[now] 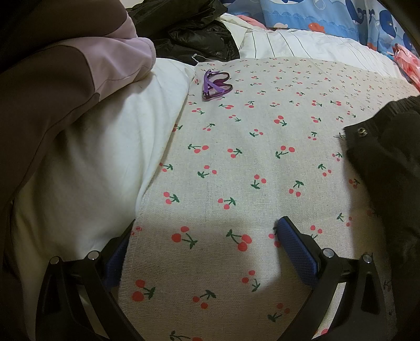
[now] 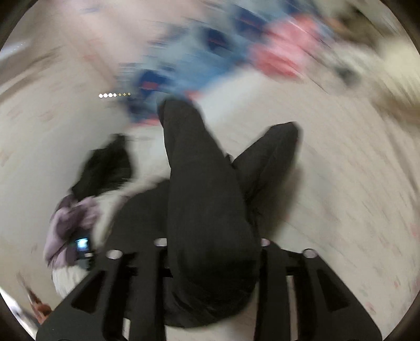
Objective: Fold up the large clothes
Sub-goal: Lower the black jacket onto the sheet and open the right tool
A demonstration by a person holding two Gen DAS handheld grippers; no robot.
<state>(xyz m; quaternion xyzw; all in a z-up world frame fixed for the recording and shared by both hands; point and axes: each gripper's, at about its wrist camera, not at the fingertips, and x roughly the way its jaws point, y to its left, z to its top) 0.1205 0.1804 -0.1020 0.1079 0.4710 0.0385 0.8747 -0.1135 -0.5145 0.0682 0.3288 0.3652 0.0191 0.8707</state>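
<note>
A black garment [image 2: 204, 196], seemingly trousers with two legs spread apart, lies on the cherry-print cloth [image 1: 236, 162] that covers the bed. One end of it bunches up between the fingers of my right gripper [image 2: 212, 244]. The jaws stand apart and their pads are hidden by the fabric; this view is badly blurred. In the left wrist view a corner of the black garment [image 1: 388, 147], with a metal snap, shows at the right edge. My left gripper [image 1: 207, 249] hovers open over the cherry-print cloth, holding nothing, its left pad [image 1: 115, 262] partly behind the cloth's edge.
Folded purple glasses [image 1: 215, 85] lie at the cloth's far left. A white pillow [image 1: 105, 147] and a brown and lilac garment [image 1: 52, 86] fill the left. A black shiny jacket [image 1: 199, 34], white striped fabric [image 1: 302, 44] and blue whale-print bedding [image 1: 328, 15] lie beyond. A lilac sleeve [image 2: 68, 223] shows at lower left.
</note>
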